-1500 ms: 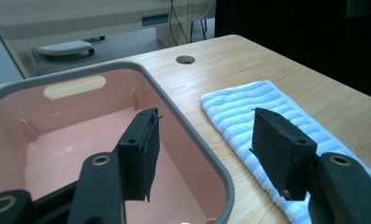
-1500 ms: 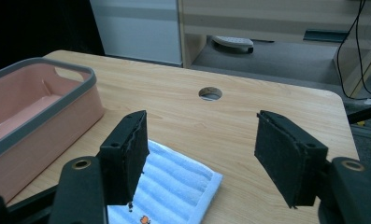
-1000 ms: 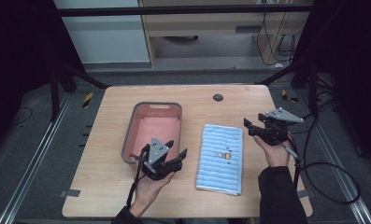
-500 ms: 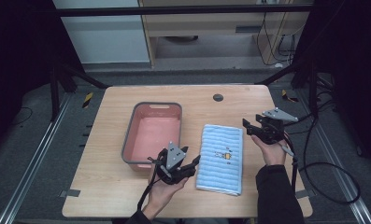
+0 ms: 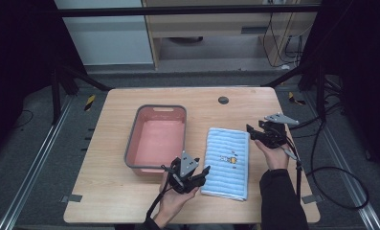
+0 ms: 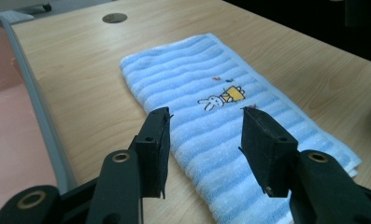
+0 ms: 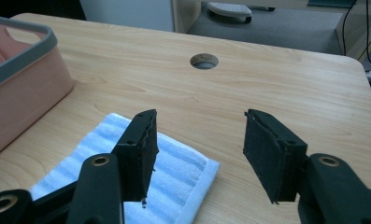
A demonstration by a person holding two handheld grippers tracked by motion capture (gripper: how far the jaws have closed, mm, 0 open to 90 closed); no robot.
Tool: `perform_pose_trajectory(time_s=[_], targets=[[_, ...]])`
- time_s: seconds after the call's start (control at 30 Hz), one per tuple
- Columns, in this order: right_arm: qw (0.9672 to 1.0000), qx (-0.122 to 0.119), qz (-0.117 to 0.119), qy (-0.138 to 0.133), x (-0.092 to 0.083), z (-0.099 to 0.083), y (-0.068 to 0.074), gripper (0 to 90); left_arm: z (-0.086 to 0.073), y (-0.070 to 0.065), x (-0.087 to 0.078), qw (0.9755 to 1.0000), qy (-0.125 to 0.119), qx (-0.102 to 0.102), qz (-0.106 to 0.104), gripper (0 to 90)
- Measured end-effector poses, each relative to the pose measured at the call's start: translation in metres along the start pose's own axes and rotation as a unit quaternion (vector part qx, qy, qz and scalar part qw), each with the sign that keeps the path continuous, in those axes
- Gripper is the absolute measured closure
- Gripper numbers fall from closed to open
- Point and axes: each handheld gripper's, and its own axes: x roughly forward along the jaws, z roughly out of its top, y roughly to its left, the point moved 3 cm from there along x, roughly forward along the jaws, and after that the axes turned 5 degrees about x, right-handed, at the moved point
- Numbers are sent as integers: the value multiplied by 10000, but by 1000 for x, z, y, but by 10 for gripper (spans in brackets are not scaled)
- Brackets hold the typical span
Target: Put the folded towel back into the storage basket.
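The blue striped towel (image 5: pixel 227 163) with a little bunny picture lies flat and folded on the bench (image 5: pixel 106 201). The left gripper (image 5: pixel 202 173) at its near left corner and the right gripper (image 5: pixel 252 132) at its far right corner have jaws apart, just been closing, holding nothing.

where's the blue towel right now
In the high view the blue striped towel lies flat on the table, just right of the pink tub, between the left tongs and right tongs.

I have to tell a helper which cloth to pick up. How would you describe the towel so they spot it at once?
On the wooden table, look just right of the pink tub. The towel lies flat there, folded into a long rectangle. It is light blue with paler stripes and has a small rabbit picture in its middle.
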Motion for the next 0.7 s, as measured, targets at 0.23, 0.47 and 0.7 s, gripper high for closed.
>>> perform_pose_trajectory(time_s=[0.23,0.47,0.7], targets=[[9998,-99,-31,145,9,-6,1,447,-11,-4,10,9998,172,-75,-30,529],[9995,-123,-37,303,19,-20,1,451,-21,-9,17,9995,319,-15,25,532],[9982,-212,-80,548,29,-30,2,455,-27,-10,24,9990,444,28,88,553]])
